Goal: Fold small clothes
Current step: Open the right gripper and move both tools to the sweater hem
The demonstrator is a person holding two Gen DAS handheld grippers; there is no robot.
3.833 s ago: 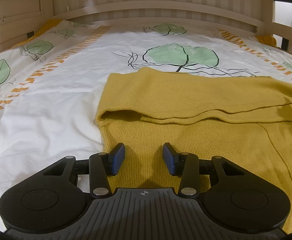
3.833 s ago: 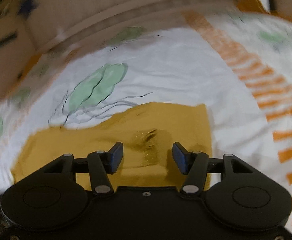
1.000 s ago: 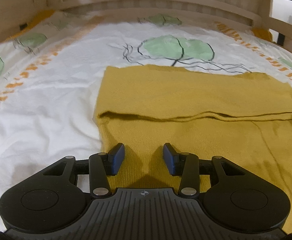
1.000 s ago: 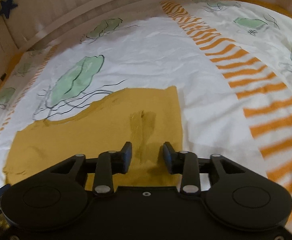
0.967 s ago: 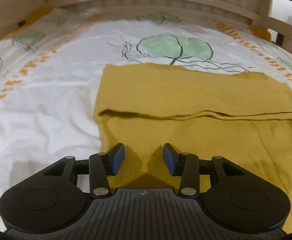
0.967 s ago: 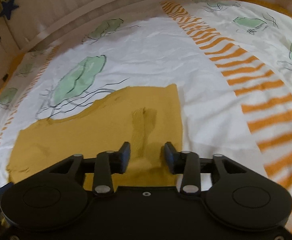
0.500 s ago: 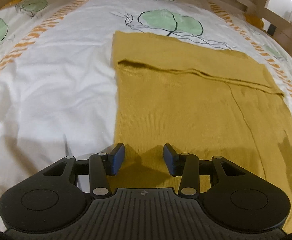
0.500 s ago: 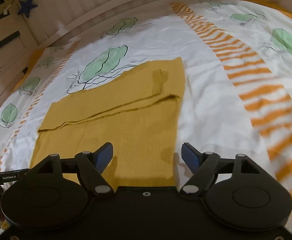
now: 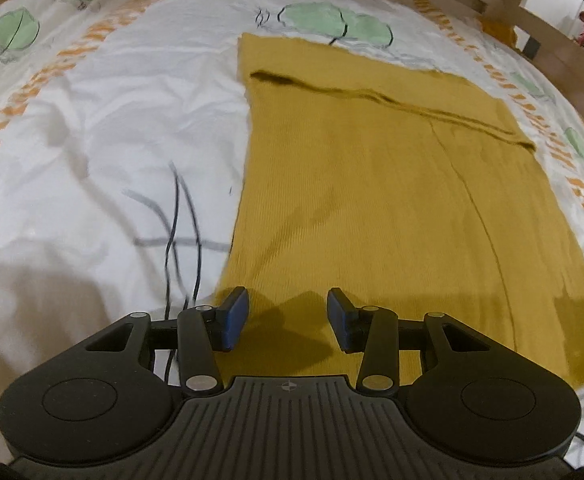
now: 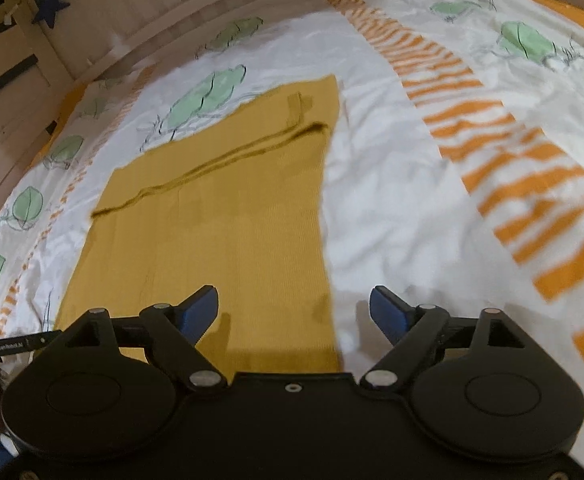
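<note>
A mustard-yellow knitted garment (image 9: 372,184) lies flat on the bed, with its far part folded over towards me along a crosswise fold. It also shows in the right wrist view (image 10: 219,208). My left gripper (image 9: 287,314) is open and empty, above the garment's near left corner. My right gripper (image 10: 294,308) is wide open and empty, above the garment's near right edge, with its right finger over the bedspread.
The white bedspread (image 9: 91,128) has green leaf prints and orange stripes (image 10: 512,160). A wooden bed rail (image 10: 171,12) runs along the far side. A dark blue star (image 10: 49,10) hangs at the back left. Wooden posts (image 9: 552,28) stand at the right.
Both grippers have pulled back towards the near edge of the garment, so more of it shows. The right gripper has opened wide from nearly shut. The garment has not moved.
</note>
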